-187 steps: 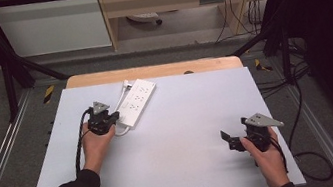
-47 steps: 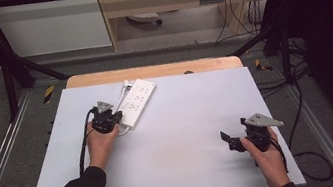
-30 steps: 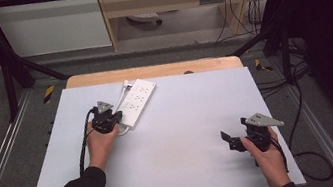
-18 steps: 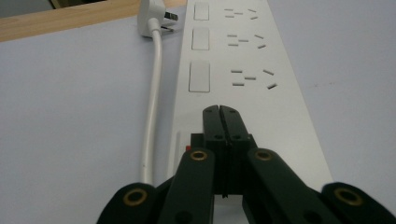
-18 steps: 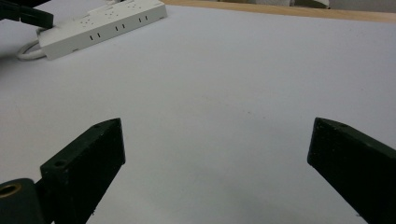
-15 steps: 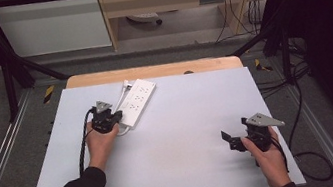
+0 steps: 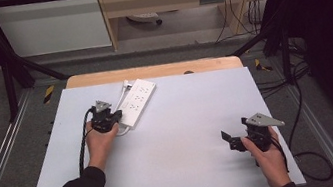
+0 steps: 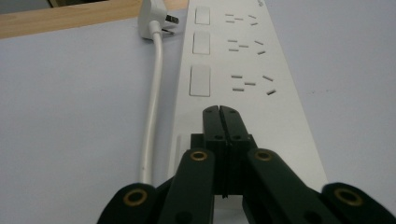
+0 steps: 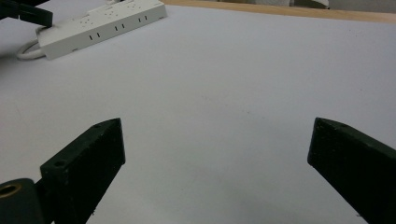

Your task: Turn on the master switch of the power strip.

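Left gripper [image 8: 220, 112]: jaws pressed together, tips on the near end of the power strip [image 7: 138, 101], seemingly to push a switch | strip: far-left on the table [image 7: 192, 170], cord [image 8: 153, 98] alongside | right gripper [image 9: 217, 154]: spread, idle, well apart.

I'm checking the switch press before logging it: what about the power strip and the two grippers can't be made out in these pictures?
- Left gripper view: the shut left gripper covers the power strip beneath its tips, so contact or a fourth switch cannot be told.
- High view: switch positions are too small to read.
- Left gripper view: the white cable runs behind the jaws.
- Right gripper view: the open right gripper has both jaws cut off by the bottom edge.
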The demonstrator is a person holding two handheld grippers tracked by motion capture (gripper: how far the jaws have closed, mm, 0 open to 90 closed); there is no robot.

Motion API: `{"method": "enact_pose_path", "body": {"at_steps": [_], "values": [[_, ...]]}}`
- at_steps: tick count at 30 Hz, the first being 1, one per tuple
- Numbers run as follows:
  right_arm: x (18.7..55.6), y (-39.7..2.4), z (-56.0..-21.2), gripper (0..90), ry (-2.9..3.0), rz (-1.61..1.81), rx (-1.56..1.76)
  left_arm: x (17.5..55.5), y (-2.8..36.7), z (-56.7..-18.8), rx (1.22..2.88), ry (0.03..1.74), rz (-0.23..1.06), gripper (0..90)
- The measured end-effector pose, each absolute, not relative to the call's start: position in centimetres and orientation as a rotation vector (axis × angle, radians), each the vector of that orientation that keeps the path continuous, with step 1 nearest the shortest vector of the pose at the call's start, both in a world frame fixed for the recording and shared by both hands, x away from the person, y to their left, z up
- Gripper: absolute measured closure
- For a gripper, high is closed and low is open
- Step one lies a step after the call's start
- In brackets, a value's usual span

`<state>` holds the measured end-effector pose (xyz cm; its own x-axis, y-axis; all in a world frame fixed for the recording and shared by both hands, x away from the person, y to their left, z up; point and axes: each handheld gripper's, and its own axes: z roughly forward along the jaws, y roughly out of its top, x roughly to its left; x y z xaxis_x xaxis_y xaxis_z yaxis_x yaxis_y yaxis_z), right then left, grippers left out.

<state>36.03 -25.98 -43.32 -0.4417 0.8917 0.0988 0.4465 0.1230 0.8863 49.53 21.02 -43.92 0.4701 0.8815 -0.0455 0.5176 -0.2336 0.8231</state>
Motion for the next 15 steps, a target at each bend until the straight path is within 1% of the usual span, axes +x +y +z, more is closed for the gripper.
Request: {"method": "enact_pose_path", "body": {"at_steps": [15], "values": [[36.02, -26.07, -43.29, 4.3, 1.942, 1.276, 1.288, 49.83, 20.87, -43.64, 1.928, 1.166, 0.563, 90.0]]}}
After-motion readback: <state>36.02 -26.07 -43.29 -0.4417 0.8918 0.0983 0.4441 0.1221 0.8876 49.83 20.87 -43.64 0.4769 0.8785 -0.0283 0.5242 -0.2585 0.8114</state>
